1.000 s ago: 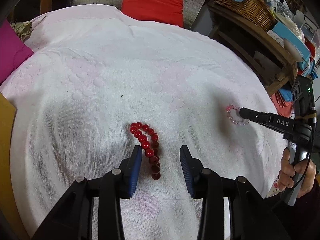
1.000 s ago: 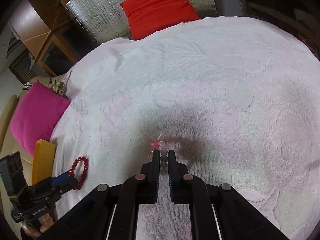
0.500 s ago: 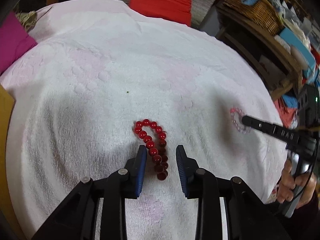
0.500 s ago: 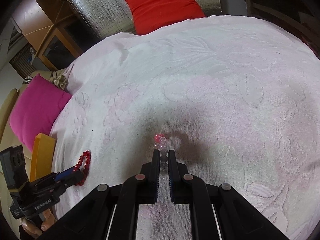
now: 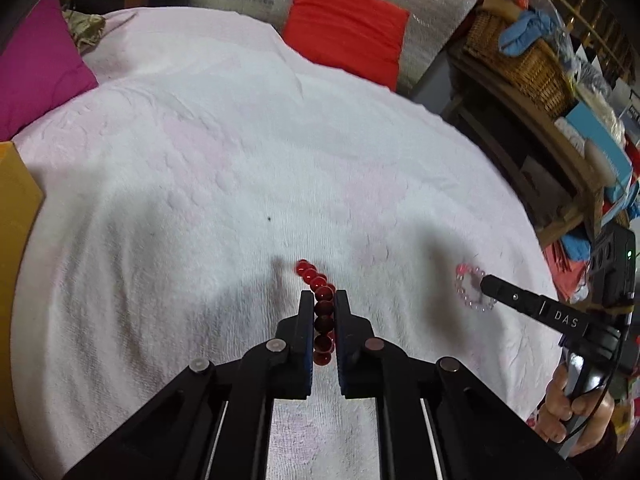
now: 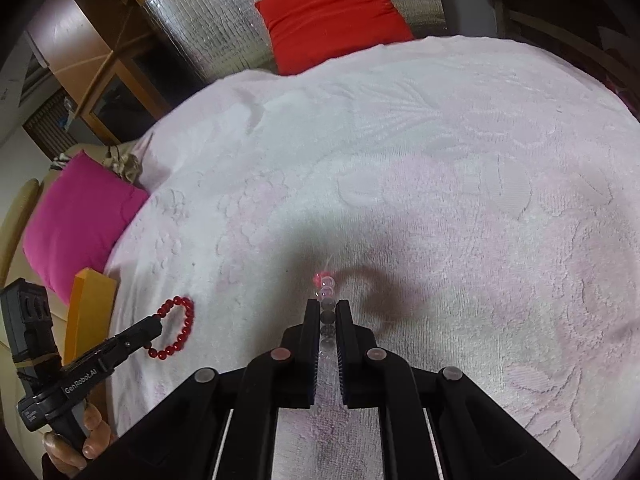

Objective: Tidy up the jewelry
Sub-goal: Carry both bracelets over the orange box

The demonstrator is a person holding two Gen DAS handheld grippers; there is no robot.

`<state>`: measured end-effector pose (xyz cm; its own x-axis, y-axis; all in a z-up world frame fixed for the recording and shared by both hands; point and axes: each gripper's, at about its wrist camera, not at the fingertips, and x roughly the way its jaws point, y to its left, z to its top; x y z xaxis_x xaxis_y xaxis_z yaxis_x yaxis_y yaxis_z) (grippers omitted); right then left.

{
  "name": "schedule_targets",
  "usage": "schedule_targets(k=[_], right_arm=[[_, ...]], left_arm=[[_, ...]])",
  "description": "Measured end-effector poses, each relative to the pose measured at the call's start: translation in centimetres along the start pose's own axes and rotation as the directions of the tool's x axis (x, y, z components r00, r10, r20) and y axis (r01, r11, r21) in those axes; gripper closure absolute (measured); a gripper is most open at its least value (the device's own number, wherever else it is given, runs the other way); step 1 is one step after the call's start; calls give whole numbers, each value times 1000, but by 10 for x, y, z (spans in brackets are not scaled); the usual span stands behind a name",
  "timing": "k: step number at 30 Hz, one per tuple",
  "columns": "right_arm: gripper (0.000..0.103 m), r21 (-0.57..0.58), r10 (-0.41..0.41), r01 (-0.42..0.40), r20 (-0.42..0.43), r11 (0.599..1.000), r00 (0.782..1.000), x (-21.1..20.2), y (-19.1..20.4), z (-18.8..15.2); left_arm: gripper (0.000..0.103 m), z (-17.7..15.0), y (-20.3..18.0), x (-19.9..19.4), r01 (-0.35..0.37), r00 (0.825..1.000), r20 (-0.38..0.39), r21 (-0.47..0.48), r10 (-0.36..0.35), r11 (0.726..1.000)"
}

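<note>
So the red bead bracelet (image 5: 320, 308) is pinched between the narrow jaws of the left gripper (image 5: 323, 300), with a few beads sticking out past the tips over the white-pink towel (image 5: 240, 160). Same deal on the other side: the pale pink bracelet (image 6: 327, 312) is clamped by the right gripper (image 6: 327, 308), its loop poking out just ahead of the fingertips. A red cushion (image 6: 332, 12) is seen far beyond both claws, a magenta one (image 6: 76, 220) off to the left.

Pale pink towel (image 5: 240, 152) spread beneath red cushion (image 5: 346, 28), wicker basket (image 5: 520, 60)
</note>
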<state>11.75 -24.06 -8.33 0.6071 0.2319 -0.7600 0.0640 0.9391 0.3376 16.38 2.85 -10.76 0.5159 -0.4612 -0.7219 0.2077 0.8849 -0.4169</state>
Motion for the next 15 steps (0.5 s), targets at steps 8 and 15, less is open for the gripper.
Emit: schedule_targets(k=[8, 15], right_arm=[[94, -9, 66, -65, 47, 998, 997, -10, 13, 3], [94, -6, 132, -132, 56, 991, 990, -12, 25, 2]], left_arm=[[94, 6, 12, -26, 40, 996, 75, -33, -38, 999], [94, 7, 16, -43, 55, 992, 113, -35, -51, 998]])
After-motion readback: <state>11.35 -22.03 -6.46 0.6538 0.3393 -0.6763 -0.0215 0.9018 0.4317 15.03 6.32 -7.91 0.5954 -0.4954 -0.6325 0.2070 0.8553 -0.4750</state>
